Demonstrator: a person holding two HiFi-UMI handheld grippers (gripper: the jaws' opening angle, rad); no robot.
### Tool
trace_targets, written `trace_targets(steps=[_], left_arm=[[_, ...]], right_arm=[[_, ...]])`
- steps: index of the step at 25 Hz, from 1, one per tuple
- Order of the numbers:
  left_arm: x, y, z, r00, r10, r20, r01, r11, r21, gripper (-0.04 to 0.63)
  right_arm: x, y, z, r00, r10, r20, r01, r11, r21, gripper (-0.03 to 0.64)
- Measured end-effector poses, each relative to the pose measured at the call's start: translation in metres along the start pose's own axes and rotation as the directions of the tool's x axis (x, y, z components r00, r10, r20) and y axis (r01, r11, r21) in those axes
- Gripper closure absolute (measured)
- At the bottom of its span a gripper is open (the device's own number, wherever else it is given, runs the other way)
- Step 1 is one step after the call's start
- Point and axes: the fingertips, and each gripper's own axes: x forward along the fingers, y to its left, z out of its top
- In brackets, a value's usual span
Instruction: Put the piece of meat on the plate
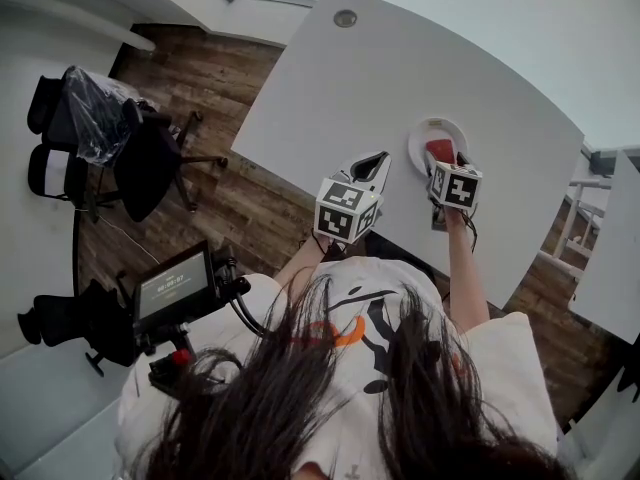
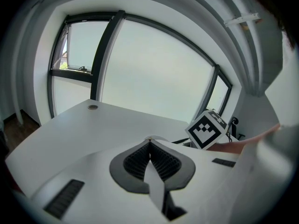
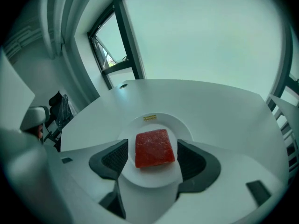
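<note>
A red square piece of meat (image 3: 154,148) lies flat on a small round white plate (image 3: 154,120) on the white table (image 1: 400,78). My right gripper (image 3: 153,149) is open just above the plate, one jaw on each side of the meat, with a small gap between each jaw and the meat. In the head view the meat (image 1: 440,151) and plate (image 1: 424,134) sit just beyond the right gripper (image 1: 441,169). My left gripper (image 1: 378,160) hovers to the left of the plate. It is shut and empty, its pads (image 2: 159,160) pressed together.
The table's curved near edge (image 1: 300,183) runs just under both grippers, with wooden floor below it. A round cable grommet (image 1: 345,18) sits at the far end of the table. Black office chairs (image 1: 110,138) and a screen on a stand (image 1: 175,286) are on the left.
</note>
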Motion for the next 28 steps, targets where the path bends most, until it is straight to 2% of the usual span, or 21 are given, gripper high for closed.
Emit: trace_targets(steps=[6,9,13,18,19,20,28], left_arm=[[-0.012,-0.005,-0.001,1.0,-0.015,0.016,0.015,1.0,0.013,0.589],[-0.021,-0.01,-0.003,0.999,-0.03,0.02,0.029,0.999,0.025,0.591],[-0.034,-0.017,-0.007,0.998,-0.052,0.026,0.051,0.998,0.044,0.59],[-0.044,-0.022,-0.012,0.995,-0.088,0.039,0.085,0.994,0.063,0.59],[-0.048,-0.023,-0.014,0.994,-0.097,0.042,0.094,0.993,0.068,0.589],[-0.053,-0.025,-0.016,0.993,-0.105,0.044,0.102,0.992,0.074,0.59],[-0.119,-0.039,-0.04,0.985,-0.167,0.045,0.161,0.98,0.117,0.591]], right_arm=[[-0.049,0.004,0.018,0.987,-0.035,0.159,0.03,0.999,0.031,0.301],[-0.07,0.017,0.019,0.976,-0.013,0.217,-0.007,0.996,0.09,0.301],[-0.089,0.037,0.007,0.968,0.021,0.249,-0.061,0.986,0.153,0.302],[-0.1,0.059,-0.012,0.965,0.032,0.26,-0.085,0.977,0.198,0.302],[-0.104,0.064,-0.015,0.962,0.028,0.273,-0.09,0.973,0.215,0.338],[-0.11,0.069,-0.017,0.957,0.025,0.289,-0.096,0.967,0.234,0.416],[-0.161,0.129,-0.049,0.936,0.044,0.349,-0.149,0.948,0.282,0.417]])
